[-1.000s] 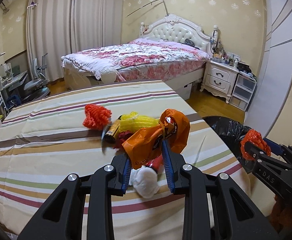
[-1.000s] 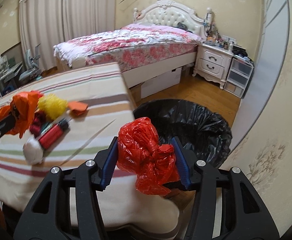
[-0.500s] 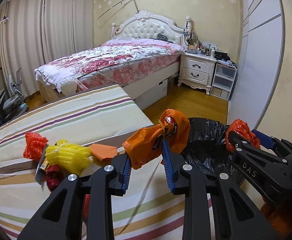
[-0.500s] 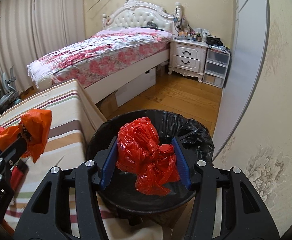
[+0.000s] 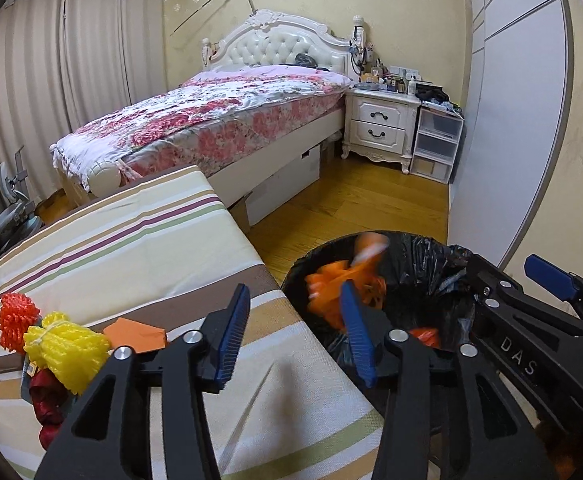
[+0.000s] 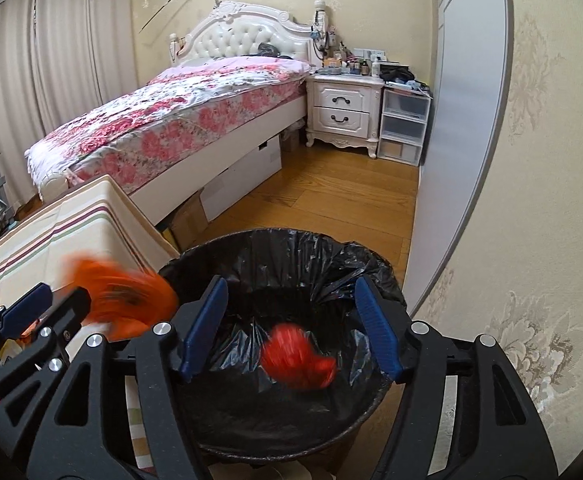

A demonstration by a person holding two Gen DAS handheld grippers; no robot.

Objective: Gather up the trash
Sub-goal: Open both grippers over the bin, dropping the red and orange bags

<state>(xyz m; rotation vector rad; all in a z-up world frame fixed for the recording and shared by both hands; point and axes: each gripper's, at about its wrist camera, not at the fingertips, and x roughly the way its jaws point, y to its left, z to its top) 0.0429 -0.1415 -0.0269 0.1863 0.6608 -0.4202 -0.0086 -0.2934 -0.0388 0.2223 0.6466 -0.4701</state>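
Observation:
My left gripper hangs by the near rim of the black-lined bin, its jaws opening. The orange bag has left them and drops, blurred, into the bin. My right gripper is above the bin, jaws opening too. The red bag falls free below its pads onto the liner. In the right wrist view the orange bag is a blur beside the left gripper. The right gripper shows at the bin's right side in the left wrist view.
On the striped tablecloth lie a red net, a yellow net, an orange paper piece and a dark red item. Beyond are a bed, a nightstand and wood floor.
Both grippers swung right from the table to over the bin. Their jaws have parted, and the orange bag and the red bag have dropped out of them.

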